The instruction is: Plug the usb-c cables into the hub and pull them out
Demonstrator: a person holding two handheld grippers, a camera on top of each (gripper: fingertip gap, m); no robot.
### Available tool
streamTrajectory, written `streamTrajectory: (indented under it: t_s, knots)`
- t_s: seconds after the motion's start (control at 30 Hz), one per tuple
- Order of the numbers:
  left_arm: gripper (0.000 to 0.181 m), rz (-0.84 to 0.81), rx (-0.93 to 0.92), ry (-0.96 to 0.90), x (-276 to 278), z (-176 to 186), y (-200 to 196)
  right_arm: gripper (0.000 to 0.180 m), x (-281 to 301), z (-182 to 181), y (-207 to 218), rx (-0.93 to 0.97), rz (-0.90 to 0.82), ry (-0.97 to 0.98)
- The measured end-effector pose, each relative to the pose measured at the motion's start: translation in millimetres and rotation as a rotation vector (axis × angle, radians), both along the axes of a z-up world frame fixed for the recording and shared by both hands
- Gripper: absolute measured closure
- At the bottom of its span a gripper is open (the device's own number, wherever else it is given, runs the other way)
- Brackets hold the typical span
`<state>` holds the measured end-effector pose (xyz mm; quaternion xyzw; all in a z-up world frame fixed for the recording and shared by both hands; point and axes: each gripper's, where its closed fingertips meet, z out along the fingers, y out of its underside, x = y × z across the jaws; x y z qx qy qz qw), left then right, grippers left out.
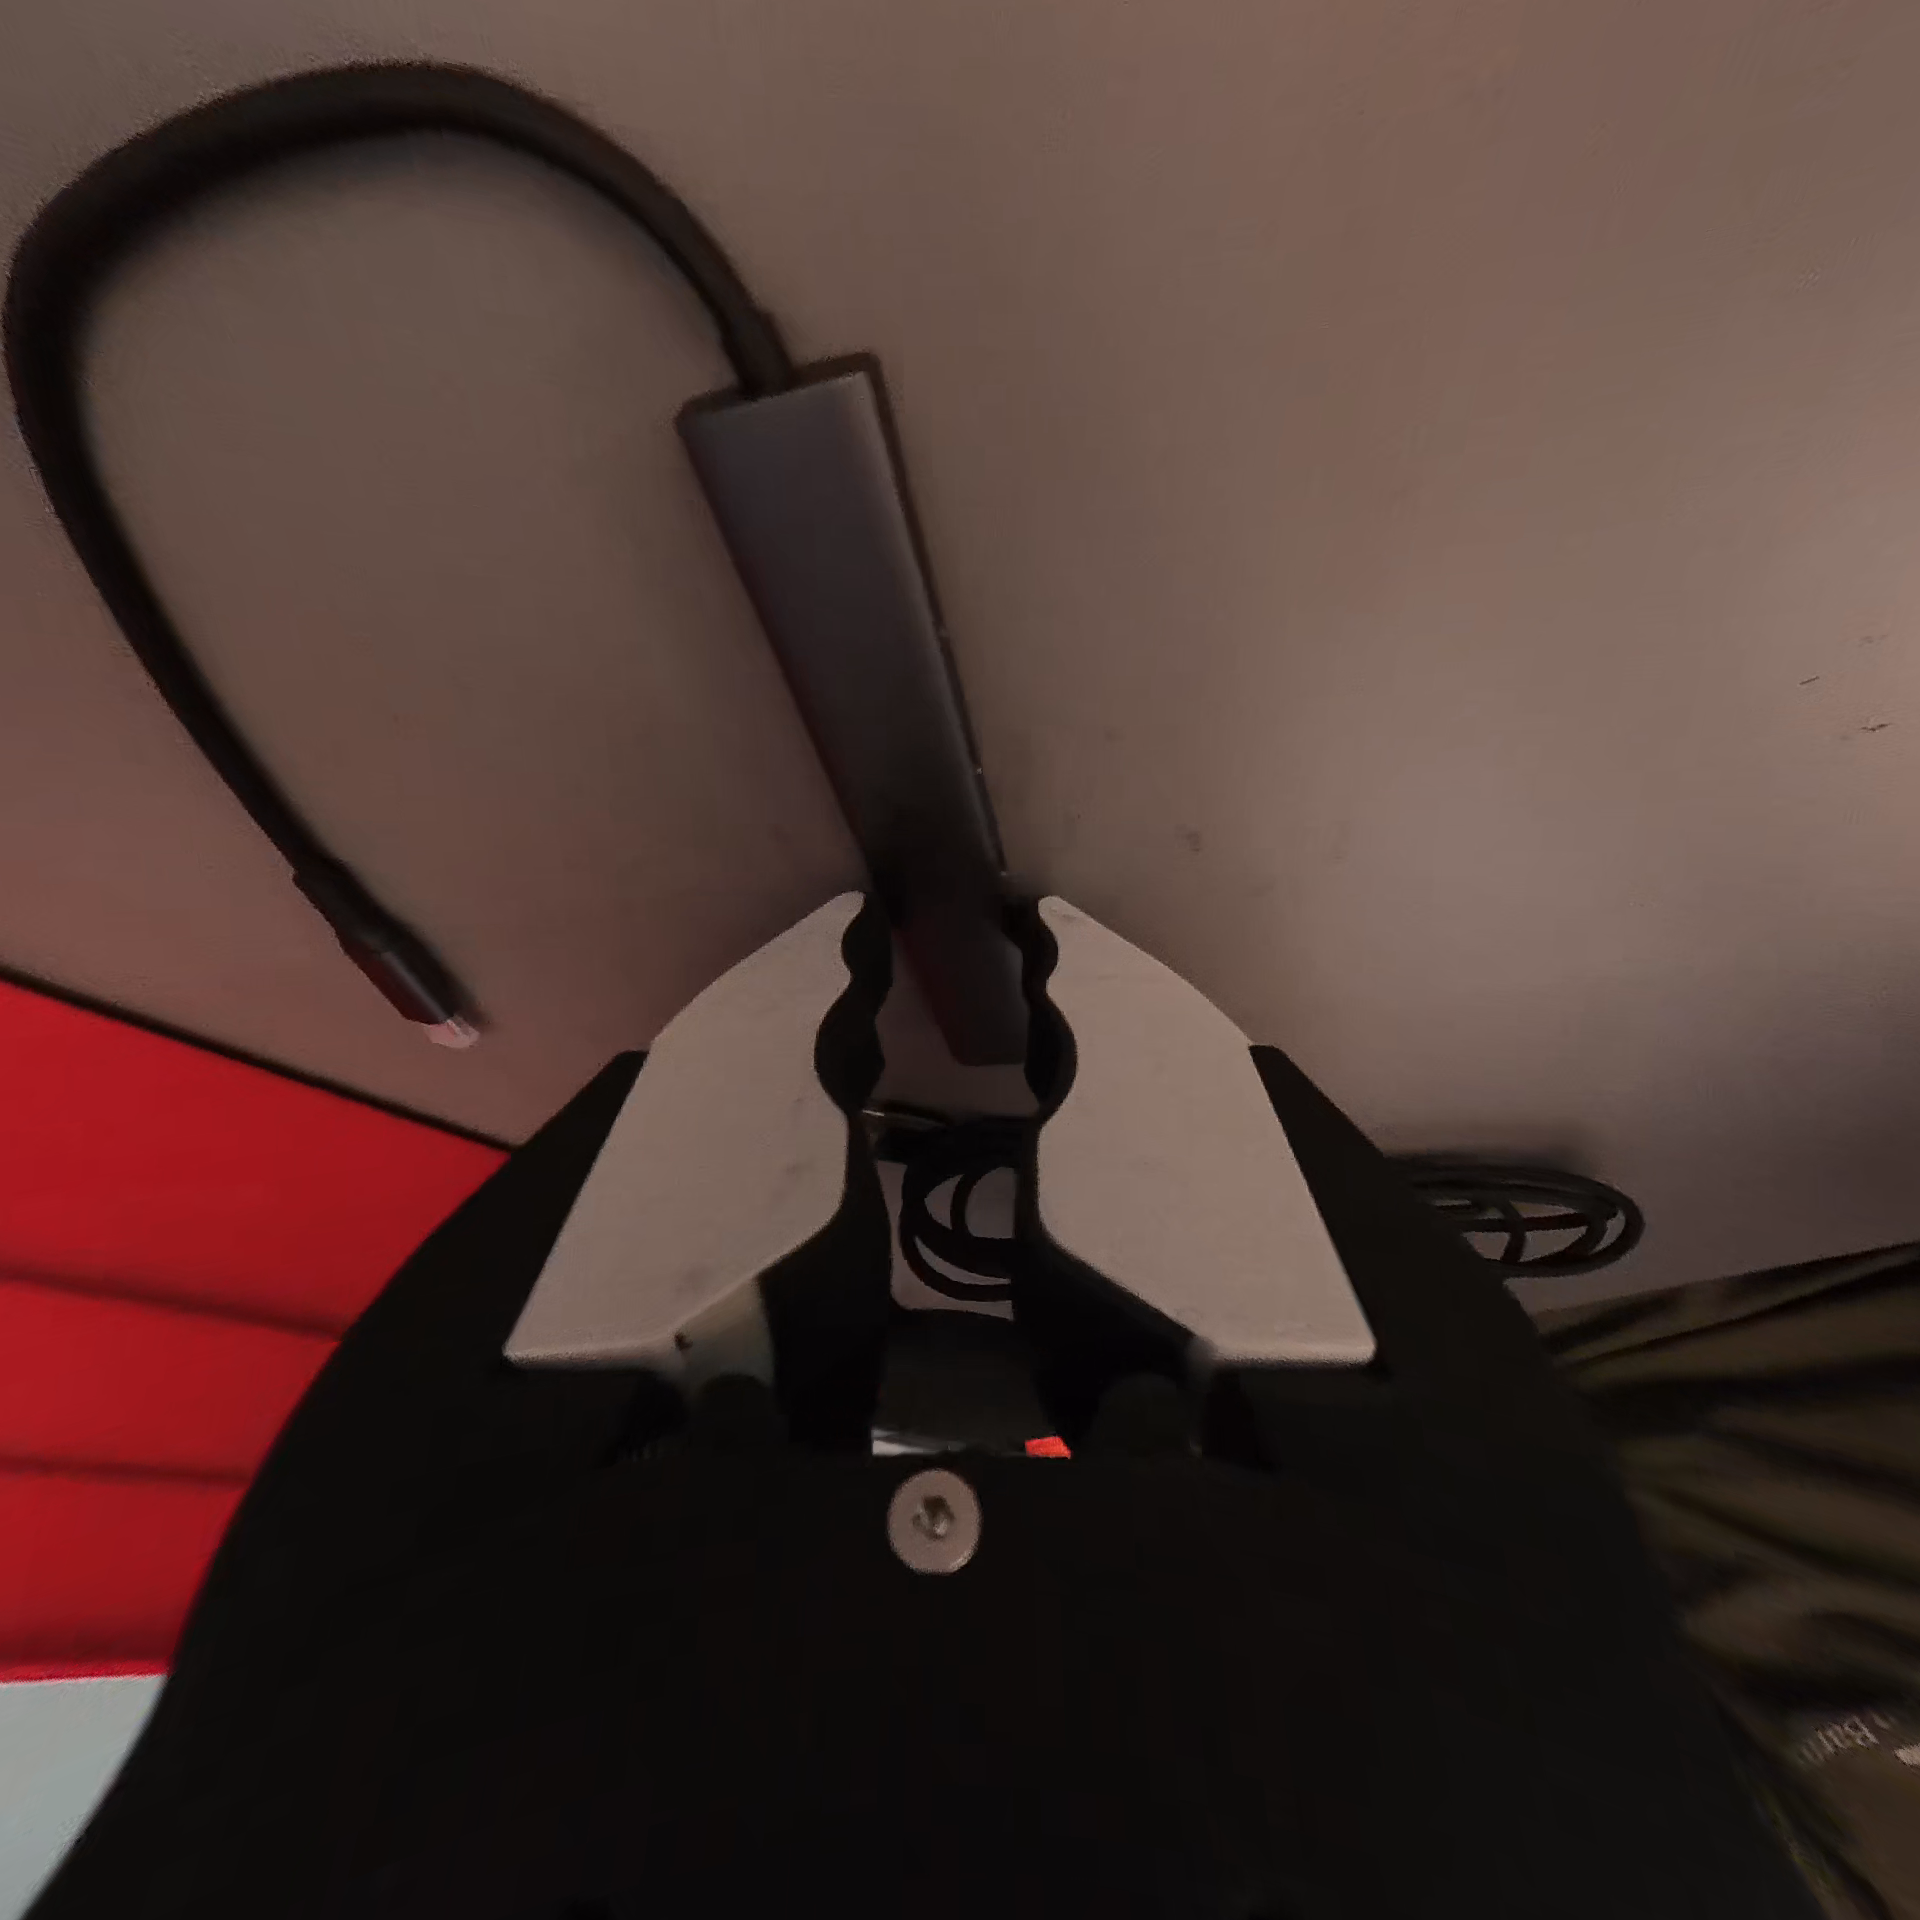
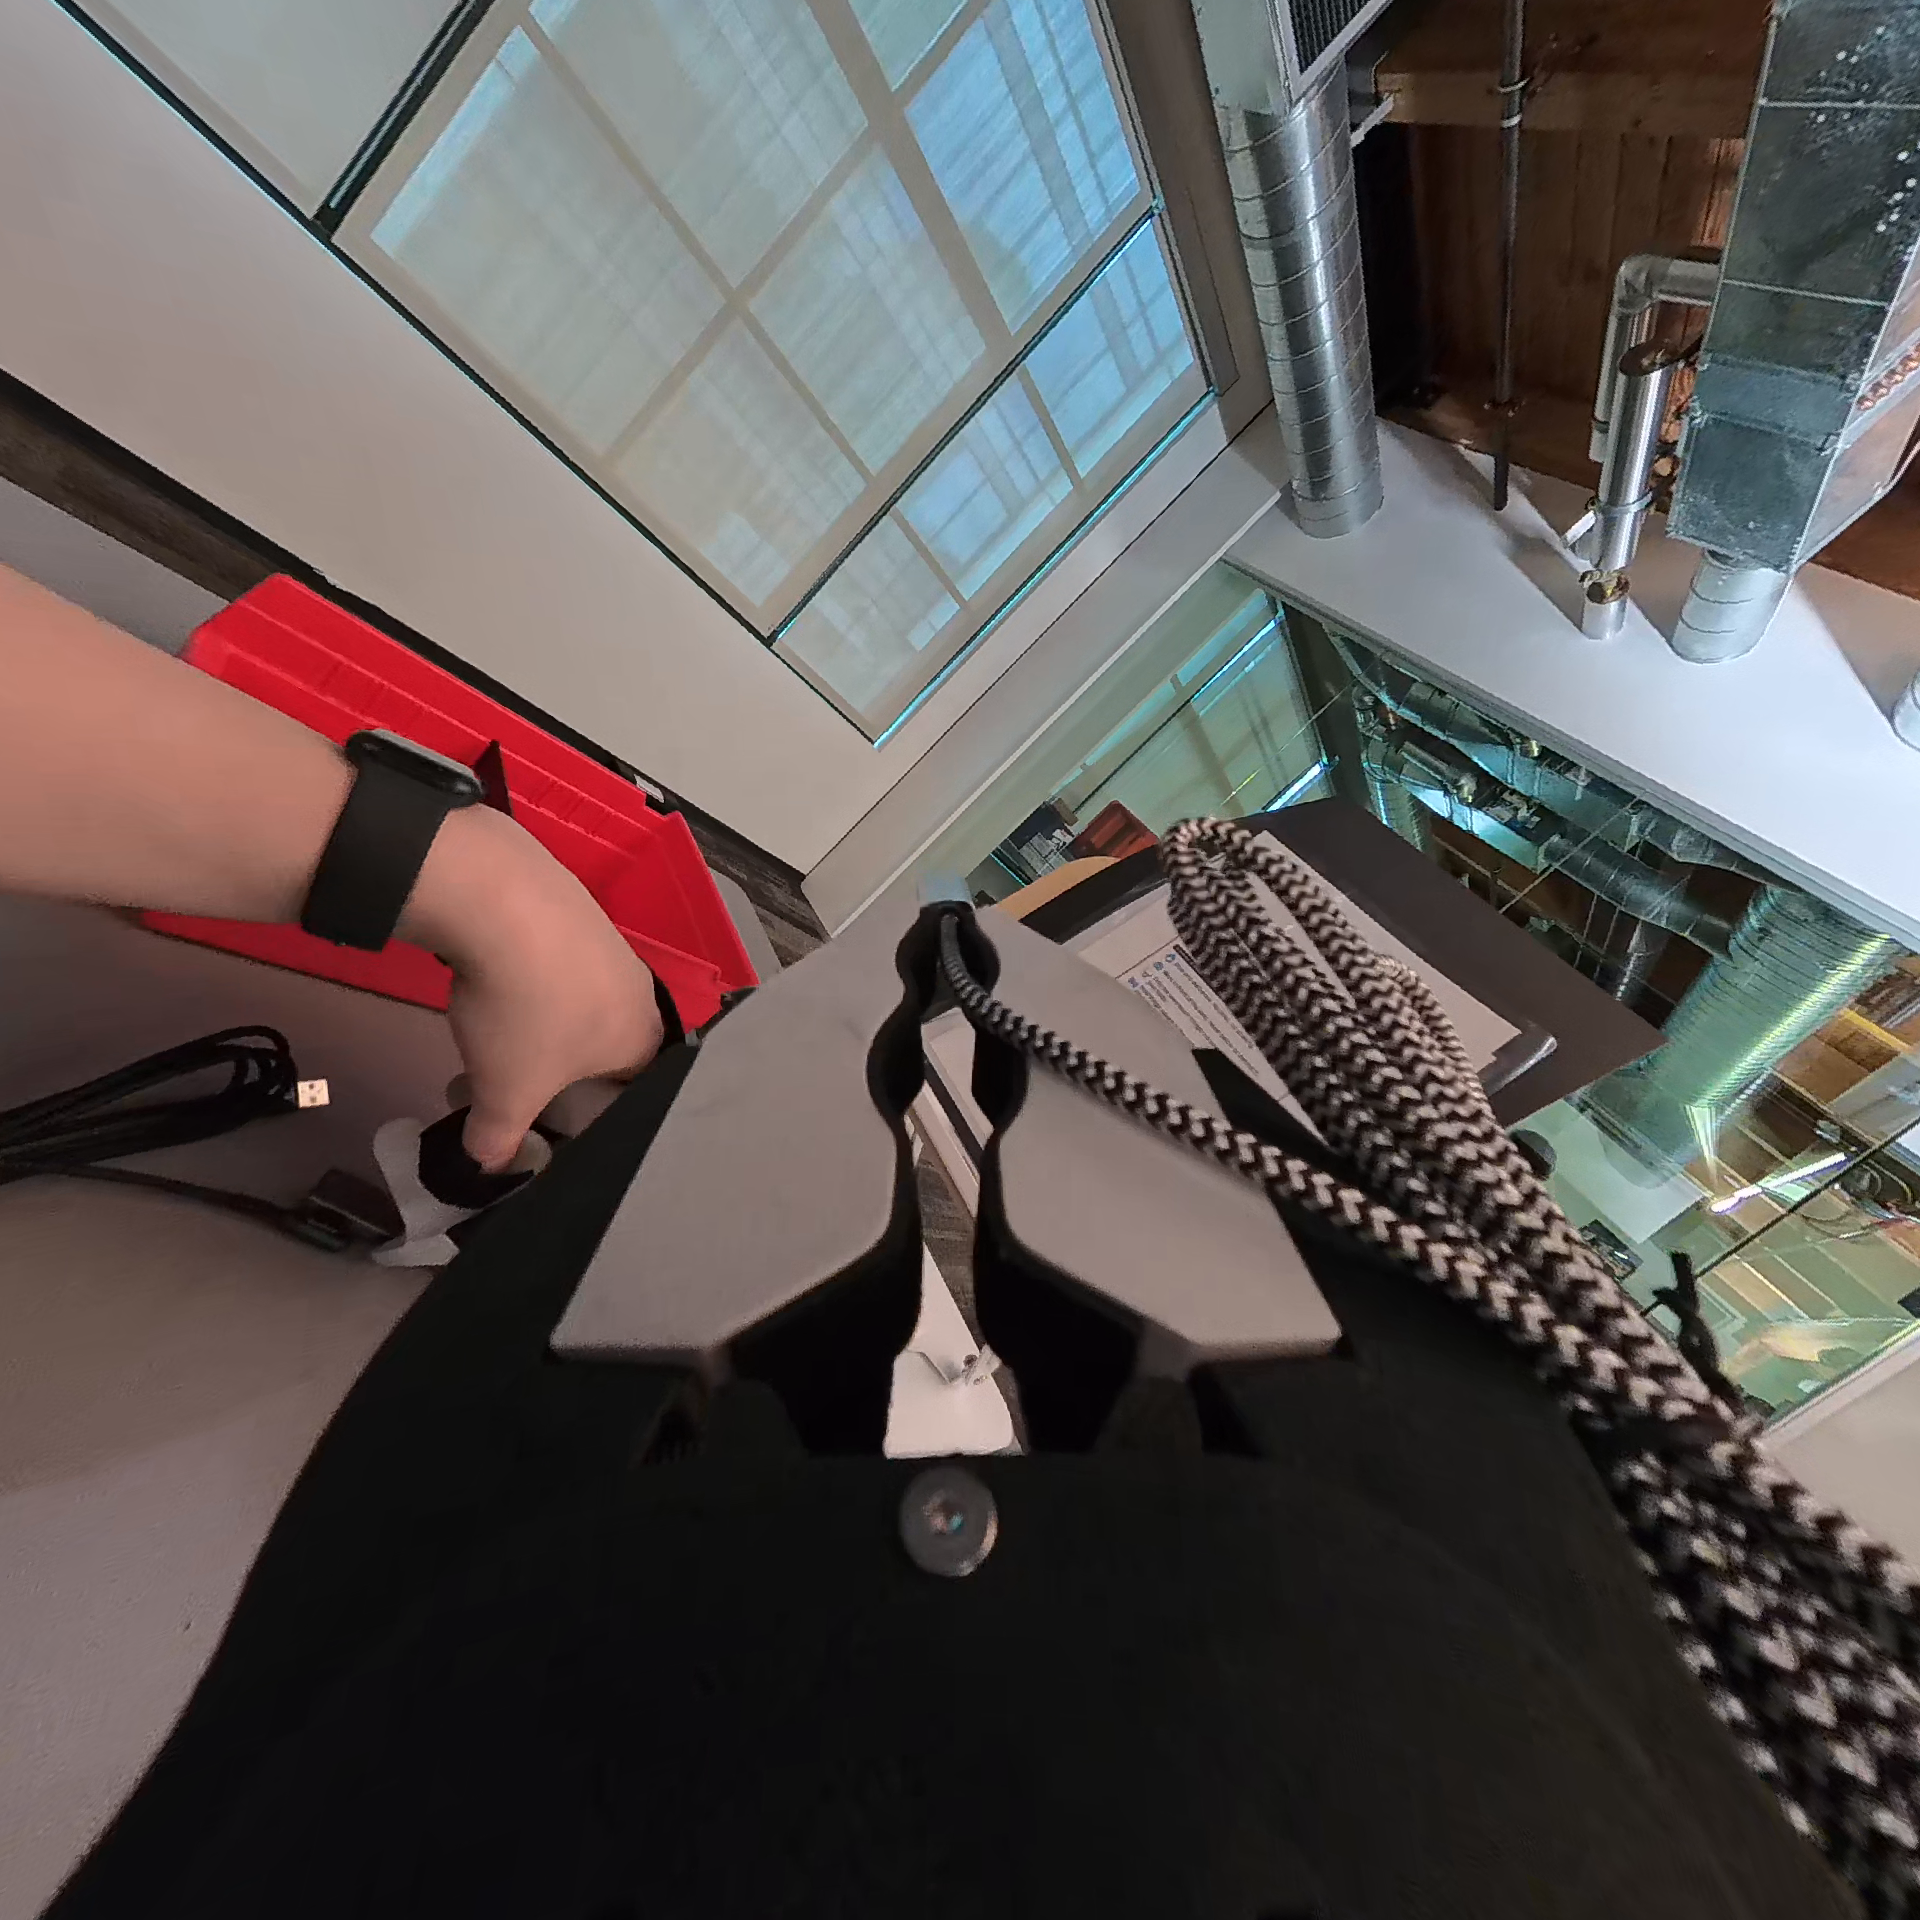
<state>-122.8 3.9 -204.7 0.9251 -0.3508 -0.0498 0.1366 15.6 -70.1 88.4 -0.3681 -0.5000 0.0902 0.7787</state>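
The grey hub (image 1: 831,623) is lying on the pale table (image 1: 1351,520), its near end clamped by your left gripper (image 1: 951,977); its own black lead (image 1: 135,540) is curling away left. Your right gripper (image 2: 940,966) is pinching the braided usb-c cable (image 2: 1351,1122) just behind its plug, raised off the table. A red bin (image 2: 582,790) is sitting beyond your left hand (image 2: 540,997).

One grey hub (image 1: 862,665) with one attached black lead (image 1: 208,582). Beside the hub, toward the table edge, lie what look like two black cable coils (image 1: 1527,1226), blurred. One braided cable (image 2: 1351,1091), one red bin (image 2: 520,790), two grippers (image 1: 951,987) (image 2: 951,966).
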Motion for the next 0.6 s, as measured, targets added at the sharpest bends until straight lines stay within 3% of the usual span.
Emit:
streamTrajectory:
  t_s: [0.03,0.27,0.47,0.6]
  knots:
    - [0.157,0.012,0.005,-0.022,0,0,0,0.176,1,1,0,0.001,-0.001,0.001]
    - [0.158,0.030,0.174,-0.398,18,18,-1,0.176,7,2,5,-0.029,-0.009,0.021]
    - [0.159,-0.005,0.439,-0.812,37,76,-5,0.176,1,-11,41,-0.215,-0.132,0.129]
    - [0.159,-0.108,0.629,-0.932,43,112,-4,0.176,-17,-42,65,-0.360,-0.257,0.116]
